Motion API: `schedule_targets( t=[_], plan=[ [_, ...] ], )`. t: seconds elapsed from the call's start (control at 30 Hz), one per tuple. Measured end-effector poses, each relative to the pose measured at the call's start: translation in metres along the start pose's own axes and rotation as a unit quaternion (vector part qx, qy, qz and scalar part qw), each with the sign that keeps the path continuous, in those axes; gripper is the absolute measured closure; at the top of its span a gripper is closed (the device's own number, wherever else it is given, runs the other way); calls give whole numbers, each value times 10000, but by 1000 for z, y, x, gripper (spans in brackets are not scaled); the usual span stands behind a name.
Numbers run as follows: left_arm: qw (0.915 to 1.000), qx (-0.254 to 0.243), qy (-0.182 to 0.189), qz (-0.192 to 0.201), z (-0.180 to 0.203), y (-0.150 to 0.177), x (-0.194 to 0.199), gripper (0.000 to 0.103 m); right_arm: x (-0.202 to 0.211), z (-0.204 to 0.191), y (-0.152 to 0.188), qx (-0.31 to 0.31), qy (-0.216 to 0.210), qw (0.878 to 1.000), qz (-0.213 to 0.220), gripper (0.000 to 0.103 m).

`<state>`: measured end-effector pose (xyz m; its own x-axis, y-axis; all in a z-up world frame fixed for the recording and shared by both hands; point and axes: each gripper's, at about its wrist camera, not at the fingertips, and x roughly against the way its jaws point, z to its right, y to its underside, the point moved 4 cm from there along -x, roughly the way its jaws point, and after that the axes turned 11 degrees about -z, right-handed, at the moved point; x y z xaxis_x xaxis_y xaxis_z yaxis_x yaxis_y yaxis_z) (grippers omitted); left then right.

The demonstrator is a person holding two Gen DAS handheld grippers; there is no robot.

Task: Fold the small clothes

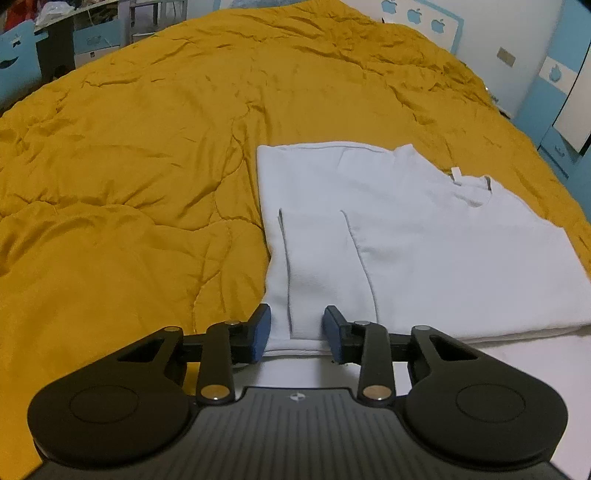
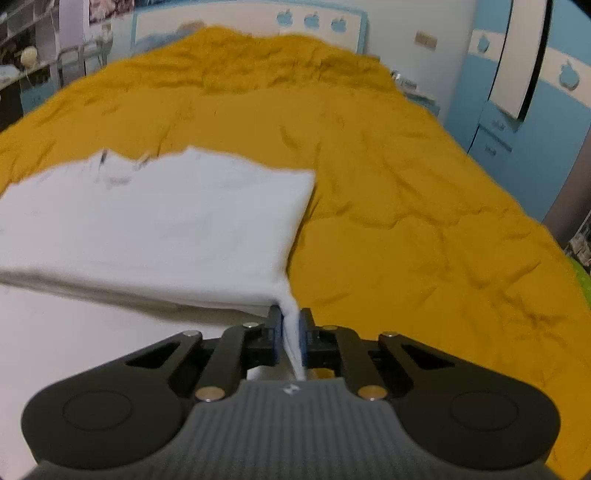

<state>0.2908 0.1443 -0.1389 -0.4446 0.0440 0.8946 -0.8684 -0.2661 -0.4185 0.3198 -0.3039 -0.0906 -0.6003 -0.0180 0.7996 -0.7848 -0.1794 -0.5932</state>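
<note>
A white garment [image 1: 406,240] lies flat on a mustard-yellow quilt [image 1: 129,166], its neck opening with a small label towards the far right. One folded-in sleeve runs toward me, and its cuff end lies between the fingers of my left gripper [image 1: 296,332]. The blue pads stand at either side of the cuff without squeezing it, so that gripper is open. In the right wrist view, which is blurred, my right gripper [image 2: 291,334] is shut on the near right corner of the garment [image 2: 166,229], bunching the cloth into a thin strip between the pads.
A pale flat surface [image 2: 74,350] lies in front of the garment's near edge, under both grippers. The quilt [image 2: 406,221] spreads wide to the left and right. Blue-and-white cupboards [image 2: 517,110] stand at the right, and a cluttered desk [image 1: 55,22] at the far left.
</note>
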Motion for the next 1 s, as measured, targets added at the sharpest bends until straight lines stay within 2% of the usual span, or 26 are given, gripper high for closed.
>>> schedule_targets(
  t=[0.1, 0.17, 0.3, 0.43, 0.5, 0.7, 0.83, 1.0],
  plan=[
    [10000, -29, -35, -39, 0, 1, -3, 64, 5, 18, 2, -518, -226, 9984, 46, 103],
    [9999, -87, -92, -74, 1, 1, -5, 64, -11, 27, 8, -800, -408, 9956, -286, 103],
    [9996, -198, -157, -92, 2, 1, -5, 63, -31, 24, 18, -767, -457, 9945, -544, 103],
    [9995, -268, -172, -23, 3, 2, 8, 63, -24, 27, 14, -897, -589, 9922, -626, 99],
    [9994, -310, -118, 46, 3, 5, 17, 63, -13, 27, 14, -852, -640, 9926, -586, 89],
    [9971, -738, 30, 170, 8, 19, 55, 63, 40, 31, 16, -718, -905, 9926, -364, 85],
    [9929, -1160, 60, 265, 11, 36, 86, 61, 80, 28, 19, -329, -899, 9952, -222, 79],
    [9845, -1698, 262, 341, 12, 67, 119, 55, 121, 25, 35, 215, -929, 9953, -173, 77]
  ],
)
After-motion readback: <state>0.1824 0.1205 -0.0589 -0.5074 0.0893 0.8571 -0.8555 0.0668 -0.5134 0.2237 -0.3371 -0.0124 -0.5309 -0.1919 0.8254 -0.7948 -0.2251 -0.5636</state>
